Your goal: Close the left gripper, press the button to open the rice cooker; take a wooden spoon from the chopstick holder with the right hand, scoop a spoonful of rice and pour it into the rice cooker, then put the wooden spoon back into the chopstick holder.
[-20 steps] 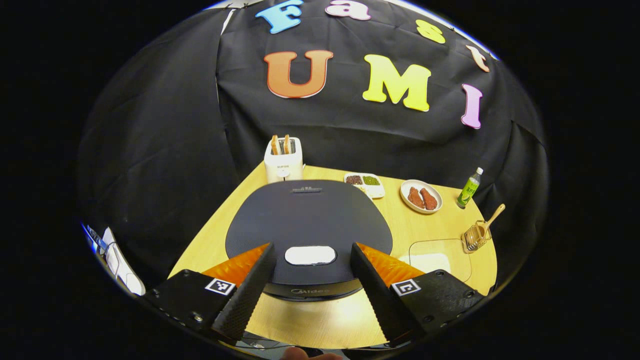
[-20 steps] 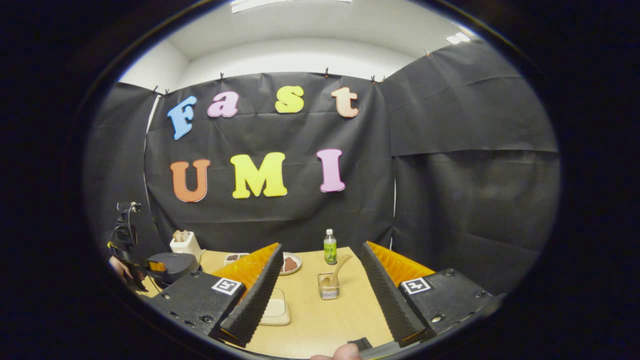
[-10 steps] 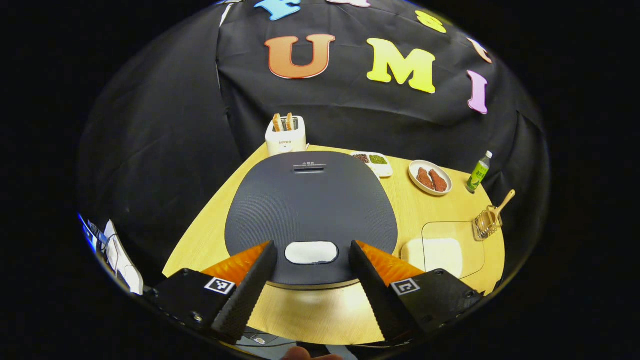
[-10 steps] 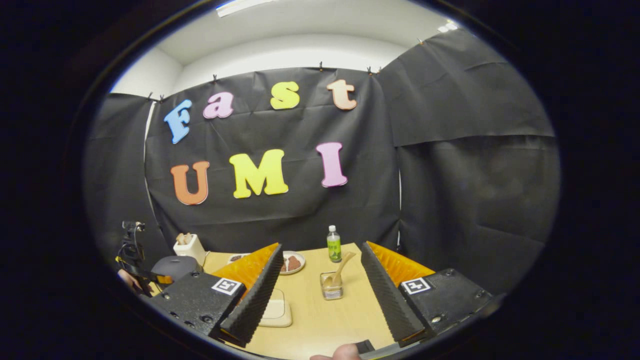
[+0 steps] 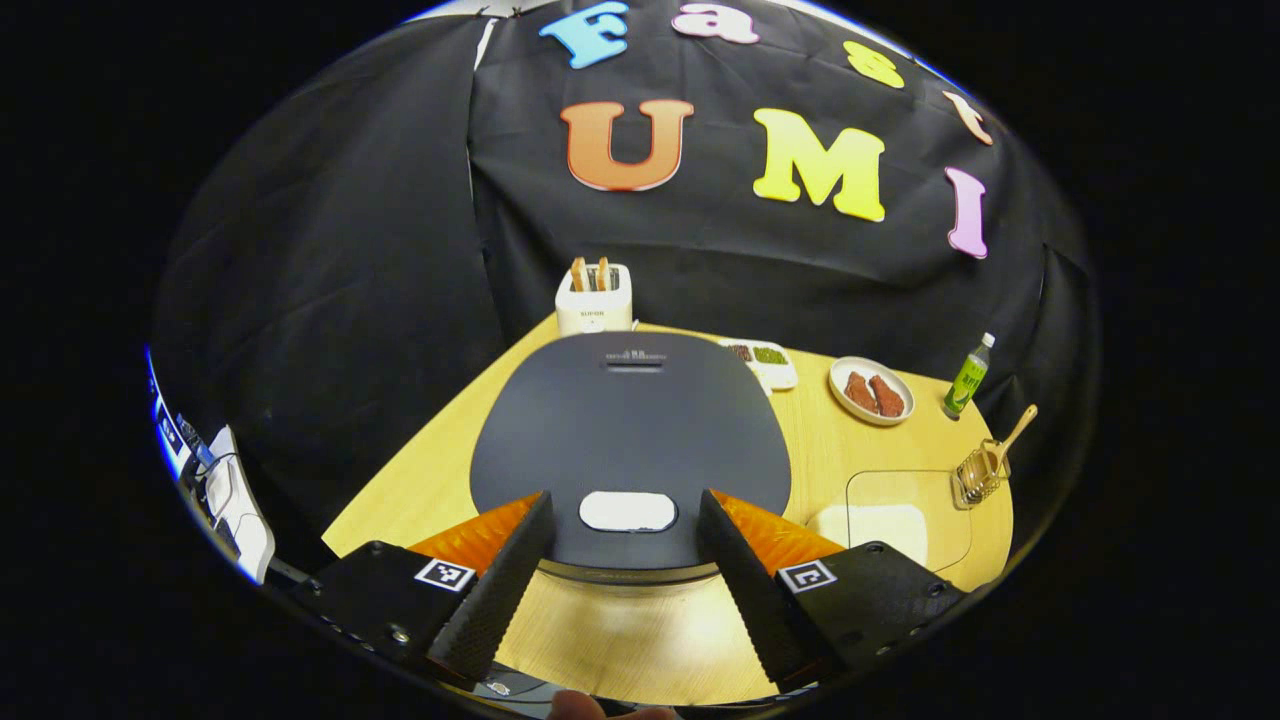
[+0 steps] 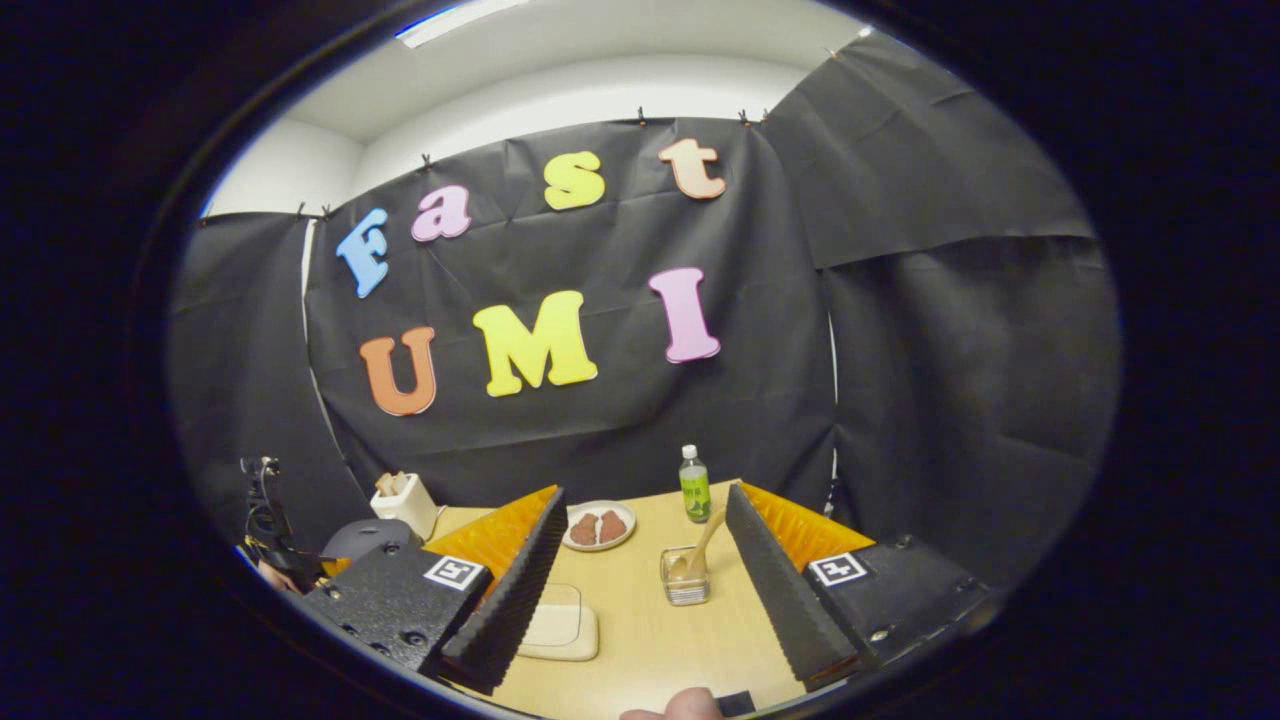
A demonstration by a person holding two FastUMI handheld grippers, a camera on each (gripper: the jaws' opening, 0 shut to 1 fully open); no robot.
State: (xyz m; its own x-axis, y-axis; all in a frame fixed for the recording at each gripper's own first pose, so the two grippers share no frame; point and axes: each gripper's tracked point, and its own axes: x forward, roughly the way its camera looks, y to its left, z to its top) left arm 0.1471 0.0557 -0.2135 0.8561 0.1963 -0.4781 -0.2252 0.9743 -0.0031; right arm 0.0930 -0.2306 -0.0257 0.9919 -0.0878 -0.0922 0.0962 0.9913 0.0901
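Left gripper (image 5: 622, 540): my fingers are spread wide and hold nothing. I am looking down along them at the rice cooker (image 5: 632, 430), whose dark lid is shut.
Button (image 5: 628, 511): the pale oval sits at the near edge of the lid, dead centre in the gap between my two fingers and just ahead of the tips. Its long axis runs across, from one finger toward the other. That is the relation I have to work with: as spread, the fingers would straddle it and press nothing.
My reading: the fingers must come together first, then go forward and down onto the oval. The lid hinge looks to be on the far side, so I judge the lid will swing up away from me.
Table (image 5: 840, 450): the toaster (image 5: 594, 297) stands behind the cooker; a divided dish (image 5: 768, 358) and a plate (image 5: 871, 390) lie to its right.
Rice container (image 5: 895, 508): a clear tray with a white heap, right of the cooker.
Chopstick holder (image 6: 685, 576): ahead of my right fingers, nearer the right one, well apart from both.
Wooden spoon (image 6: 704, 541): it stands in the holder, handle leaning up and to the right, toward the green bottle (image 6: 693, 485).
Right gripper (image 6: 645, 590): released, empty, held back from the holder. It is the nearer hand to the spoon.
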